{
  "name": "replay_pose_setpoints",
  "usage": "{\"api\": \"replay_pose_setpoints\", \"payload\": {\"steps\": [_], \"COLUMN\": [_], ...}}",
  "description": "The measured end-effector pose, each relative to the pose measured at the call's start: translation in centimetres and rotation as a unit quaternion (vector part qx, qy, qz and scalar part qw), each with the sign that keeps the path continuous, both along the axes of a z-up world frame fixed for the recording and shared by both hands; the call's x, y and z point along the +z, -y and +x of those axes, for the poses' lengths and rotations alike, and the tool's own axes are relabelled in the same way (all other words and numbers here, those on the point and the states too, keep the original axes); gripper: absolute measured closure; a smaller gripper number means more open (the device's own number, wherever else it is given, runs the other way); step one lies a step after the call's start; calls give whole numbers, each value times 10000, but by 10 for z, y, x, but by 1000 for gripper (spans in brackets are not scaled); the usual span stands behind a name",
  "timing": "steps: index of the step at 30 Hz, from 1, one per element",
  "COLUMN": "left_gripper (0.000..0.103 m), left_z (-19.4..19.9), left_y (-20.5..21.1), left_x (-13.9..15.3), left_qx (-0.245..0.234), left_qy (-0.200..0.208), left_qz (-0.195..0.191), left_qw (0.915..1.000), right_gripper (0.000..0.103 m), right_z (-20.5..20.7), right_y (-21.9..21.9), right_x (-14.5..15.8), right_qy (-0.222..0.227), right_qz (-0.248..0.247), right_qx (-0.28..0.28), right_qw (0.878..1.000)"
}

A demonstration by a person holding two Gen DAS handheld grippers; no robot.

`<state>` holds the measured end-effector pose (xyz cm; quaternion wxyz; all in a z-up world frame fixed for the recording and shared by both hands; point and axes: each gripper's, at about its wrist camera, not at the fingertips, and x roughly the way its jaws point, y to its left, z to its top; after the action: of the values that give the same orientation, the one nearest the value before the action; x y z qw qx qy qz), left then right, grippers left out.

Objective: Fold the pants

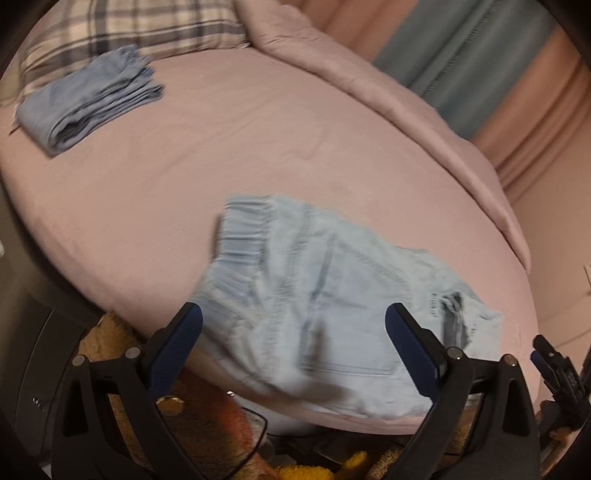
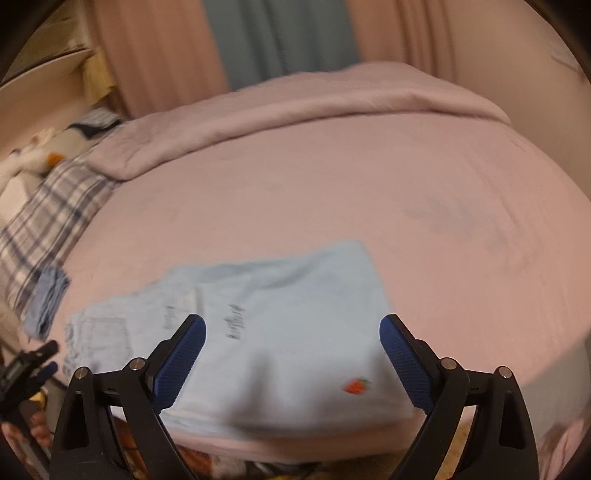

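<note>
Denim, pale blue: the pants [image 1: 332, 317] lie folded at the bed's [image 1: 258, 147] near edge, partly overhanging it. Both the left hand-held gripper [image 1: 293, 319] and right hand-held gripper [image 2: 292, 330] stand spread, holding nothing. Unpinned, the overhanging layers could slide off or spring open.

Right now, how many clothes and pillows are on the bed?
Light blue pants: 1
Folded darker blue jeans: 1
Plaid pillow: 1
Total: 3
</note>
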<state>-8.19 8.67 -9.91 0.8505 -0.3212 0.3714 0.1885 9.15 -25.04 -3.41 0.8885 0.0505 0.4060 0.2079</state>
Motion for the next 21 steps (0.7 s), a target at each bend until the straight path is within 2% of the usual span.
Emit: {"api": "replay_pose_setpoints", "payload": {"steps": [4,8,13,16,18,20,21], "left_gripper": [3,3,4,4,5,9,15], "left_z": [-7,-4,1,1,-1,-2,-3], "left_y": [-2,-6,-8,-10,-9,-9,-10], "left_x": [-14,-25,-37,-46,-46,-45,-46], "left_qx": [124,146,134,116,115,134,161], "left_qy": [-168,-291,-387,-401,-384,-388,-406], "left_qz": [-75,-163,-310,-561,-558,-548,-531], "left_qw": [9998,9993,9987,9976,9976,9977,9976], "right_gripper": [8,8,8,8,8,8,8], "right_z": [-6,-10,-16,-16,-18,-18,-18], "right_y": [-20,-29,-26,-22,-19,-18,-18], "right_x": [-10,-25,-31,-34,-35,-37,-38], "right_qy": [-11,-311,-518,-604,-643,-680,-705], "right_qz": [53,78,137,194,216,223,224], "right_qx": [309,487,431,355,325,319,321], "right_qw": [9995,9983,9976,9974,9972,9969,9967]}}
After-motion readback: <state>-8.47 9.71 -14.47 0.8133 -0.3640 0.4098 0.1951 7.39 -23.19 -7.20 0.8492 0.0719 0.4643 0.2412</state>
